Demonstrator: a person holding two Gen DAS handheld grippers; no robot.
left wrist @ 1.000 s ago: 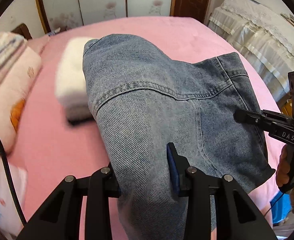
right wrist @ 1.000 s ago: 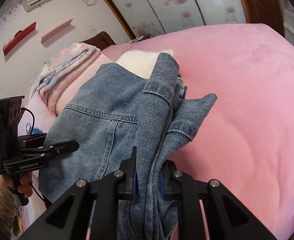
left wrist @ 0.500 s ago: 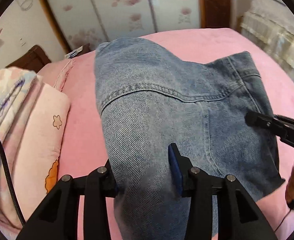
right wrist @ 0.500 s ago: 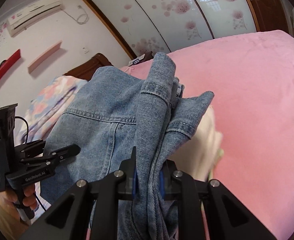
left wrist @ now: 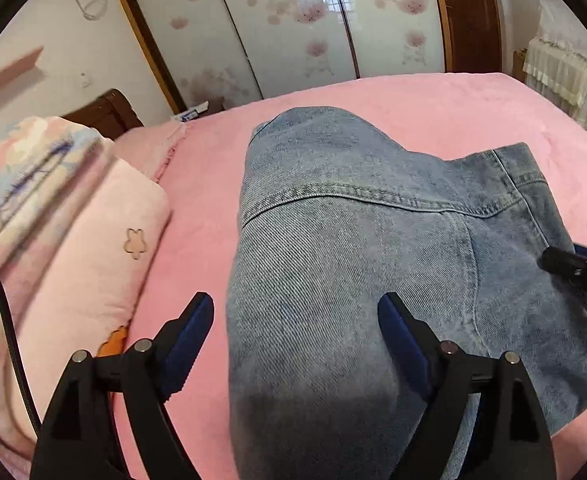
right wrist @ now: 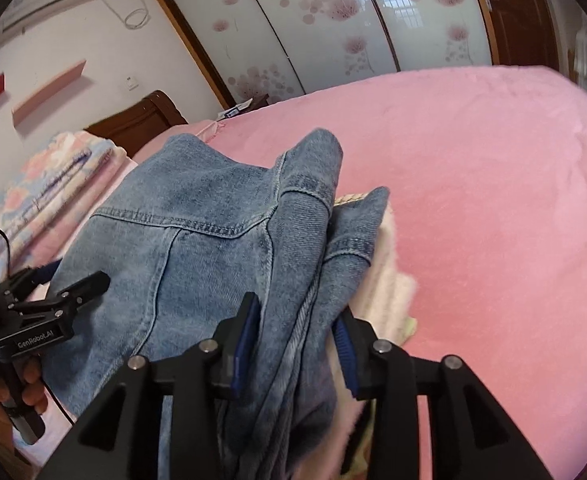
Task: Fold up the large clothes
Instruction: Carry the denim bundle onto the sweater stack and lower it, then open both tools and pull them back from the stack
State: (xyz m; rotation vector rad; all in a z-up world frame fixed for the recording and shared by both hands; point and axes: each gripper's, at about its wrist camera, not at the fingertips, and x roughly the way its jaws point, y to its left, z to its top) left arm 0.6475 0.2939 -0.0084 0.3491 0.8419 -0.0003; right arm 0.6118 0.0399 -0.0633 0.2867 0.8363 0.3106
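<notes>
- Your denim garment (left wrist: 345,264) lies on the bed (left wrist: 453,112).
- Left of the garment sit your pillow (left wrist: 93,256) and folded quilt (left wrist: 25,168).
- Under the garment's right edge lies a folded cloth (right wrist: 385,280).

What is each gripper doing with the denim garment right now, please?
Left gripper: open, jaws just spread wide; the denim garment lies between them, unpinched.
Right gripper: open, jaws just parted; the garment's bunched edge hangs between its pads.

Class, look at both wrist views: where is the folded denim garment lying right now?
The denim garment lies on the pink bed, right of the pink pillow, partly over a pale folded cloth.
</notes>
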